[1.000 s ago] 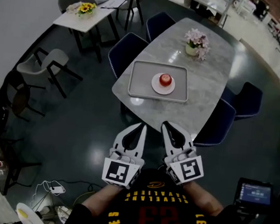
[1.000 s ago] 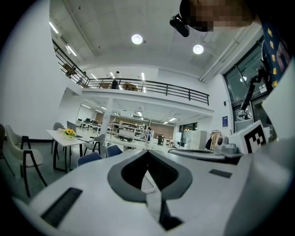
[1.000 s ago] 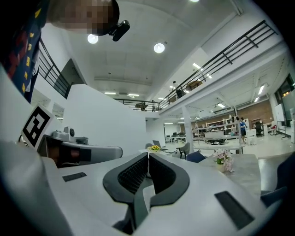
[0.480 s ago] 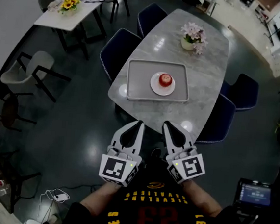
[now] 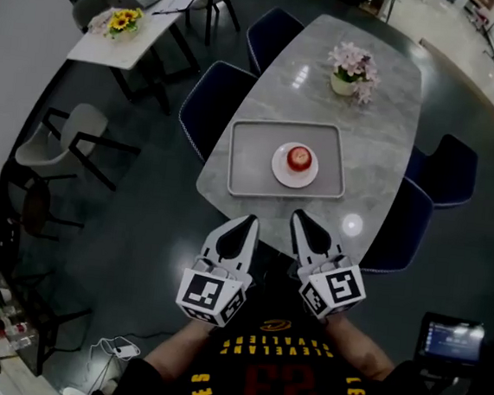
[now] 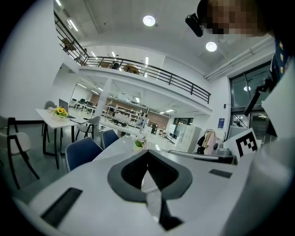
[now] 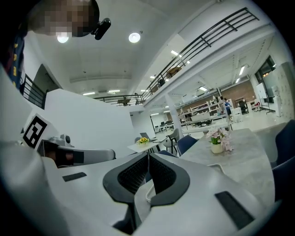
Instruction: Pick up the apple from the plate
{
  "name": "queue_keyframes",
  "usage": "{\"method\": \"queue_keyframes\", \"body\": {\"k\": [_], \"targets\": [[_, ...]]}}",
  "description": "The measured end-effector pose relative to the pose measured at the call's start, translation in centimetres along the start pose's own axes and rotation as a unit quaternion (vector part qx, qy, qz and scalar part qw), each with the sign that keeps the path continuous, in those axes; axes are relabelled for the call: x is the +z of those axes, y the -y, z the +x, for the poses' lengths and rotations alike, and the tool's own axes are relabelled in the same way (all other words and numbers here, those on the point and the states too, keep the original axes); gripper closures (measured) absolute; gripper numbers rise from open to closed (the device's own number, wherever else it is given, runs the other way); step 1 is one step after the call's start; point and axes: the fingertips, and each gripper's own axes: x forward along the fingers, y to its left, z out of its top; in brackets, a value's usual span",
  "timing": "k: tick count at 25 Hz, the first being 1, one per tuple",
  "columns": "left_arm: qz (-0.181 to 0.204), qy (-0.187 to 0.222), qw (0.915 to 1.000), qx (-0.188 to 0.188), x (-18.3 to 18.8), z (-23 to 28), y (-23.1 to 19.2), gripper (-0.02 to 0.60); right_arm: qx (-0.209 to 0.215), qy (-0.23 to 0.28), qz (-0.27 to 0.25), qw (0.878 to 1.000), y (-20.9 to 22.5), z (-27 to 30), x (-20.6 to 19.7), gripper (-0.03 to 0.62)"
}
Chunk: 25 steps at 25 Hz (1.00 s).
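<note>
A red apple (image 5: 298, 158) sits on a small white plate (image 5: 281, 172). The plate rests on a grey tray (image 5: 251, 154) on the marble table (image 5: 375, 135). My left gripper (image 5: 251, 221) and right gripper (image 5: 300, 216) are held side by side close to my body, just short of the table's near edge and well apart from the apple. Both are shut with nothing between the jaws. In the left gripper view the left gripper (image 6: 147, 152) has its tips touching. The right gripper (image 7: 148, 154) looks the same in the right gripper view. Neither gripper view shows the apple.
A pot of pink flowers (image 5: 350, 72) stands at the table's far end. Dark blue chairs (image 5: 218, 94) ring the table, one (image 5: 400, 229) at its near right. A white side table (image 5: 125, 24) with sunflowers is at the far left, and a lit screen (image 5: 450, 339) at the lower right.
The table and tray have drawn slightly nearer to the grippers. Both grippers stay shut and side by side.
</note>
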Motion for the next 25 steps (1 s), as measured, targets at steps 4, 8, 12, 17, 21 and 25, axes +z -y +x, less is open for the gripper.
{"method": "queue_keyframes", "body": {"k": [4,8,12,17,21,25], "targets": [[-0.011,-0.006,0.9998,0.013,0.7,3.3,-0.5,0.58,0.01,0.0,0.004,1.0,3.4,1.7,1.3,0.587],[-0.025,-0.023,0.9992,0.021,0.4,6.4,-0.6,0.58,0.005,-0.013,0.016,1.0,7.6,2.6,1.1,0.586],[-0.027,-0.046,0.998,0.034,-0.8,8.7,-1.7,0.58,-0.001,-0.032,0.024,0.999,10.6,3.4,0.3,0.586],[-0.042,-0.077,0.9957,0.027,-2.0,11.1,-2.3,0.578,-0.026,-0.054,0.049,0.997,13.8,3.0,-1.1,0.586],[-0.05,-0.103,0.9931,0.022,-3.1,12.5,-3.2,0.532,-0.047,-0.066,0.059,0.995,15.5,3.0,-2.0,0.542],[-0.061,-0.131,0.9894,0.017,-4.5,14.2,-4.7,0.532,-0.059,-0.086,0.072,0.992,16.8,3.7,-3.3,0.542]]}}
